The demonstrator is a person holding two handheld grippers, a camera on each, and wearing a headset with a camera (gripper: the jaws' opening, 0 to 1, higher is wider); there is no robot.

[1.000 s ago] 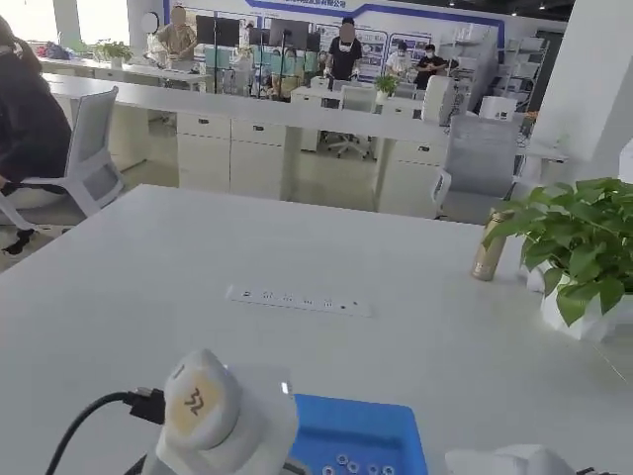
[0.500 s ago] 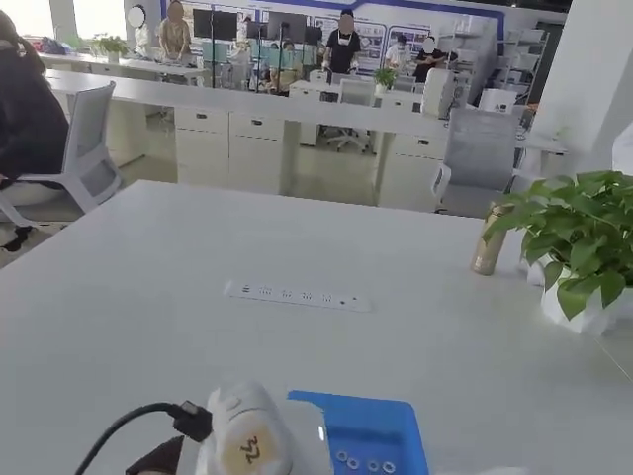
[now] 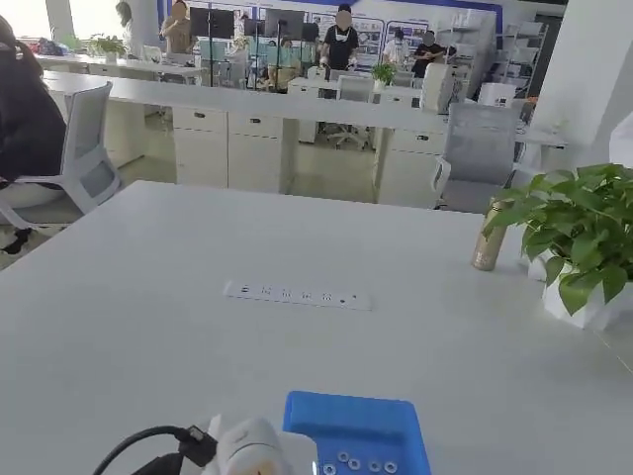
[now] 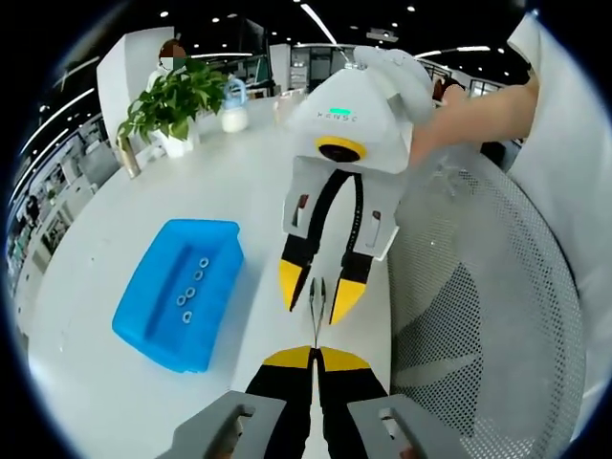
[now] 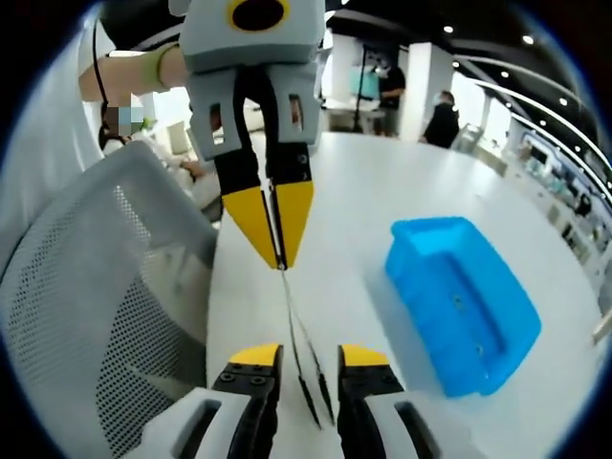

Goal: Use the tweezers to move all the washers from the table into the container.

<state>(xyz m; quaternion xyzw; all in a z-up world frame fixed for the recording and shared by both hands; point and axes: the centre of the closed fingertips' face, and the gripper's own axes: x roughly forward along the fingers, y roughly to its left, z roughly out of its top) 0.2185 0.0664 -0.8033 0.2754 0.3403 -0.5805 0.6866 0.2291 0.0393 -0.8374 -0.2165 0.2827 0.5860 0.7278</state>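
Observation:
Thin metal tweezers [image 4: 314, 311] are held at their back end by my left gripper [image 4: 311, 356], which is shut on them. My right gripper [image 4: 318, 292] faces it, open, its yellow fingertips [image 4: 292, 284] on either side of the tweezers' legs. In the right gripper view the tweezers [image 5: 304, 354] run between my right gripper's [image 5: 313, 356] open jaws up to the left gripper [image 5: 277, 225]. The blue container [image 4: 182, 287] lies beside them on the white table with several washers [image 4: 191, 285] inside. In the head view the container [image 3: 356, 430] sits near the bottom edge beside a gripper [image 3: 252, 450].
A potted plant [image 3: 584, 247] and a gold bottle [image 3: 487, 242] stand at the table's right side. A power strip [image 3: 297, 295] lies mid-table. A grey mesh chair [image 4: 478, 335] is close behind the grippers. People and desks are far back.
In the head view the gripper with the cable has sunk toward the bottom edge, and the white shape at the bottom right has left the picture. The camera has shifted slightly.

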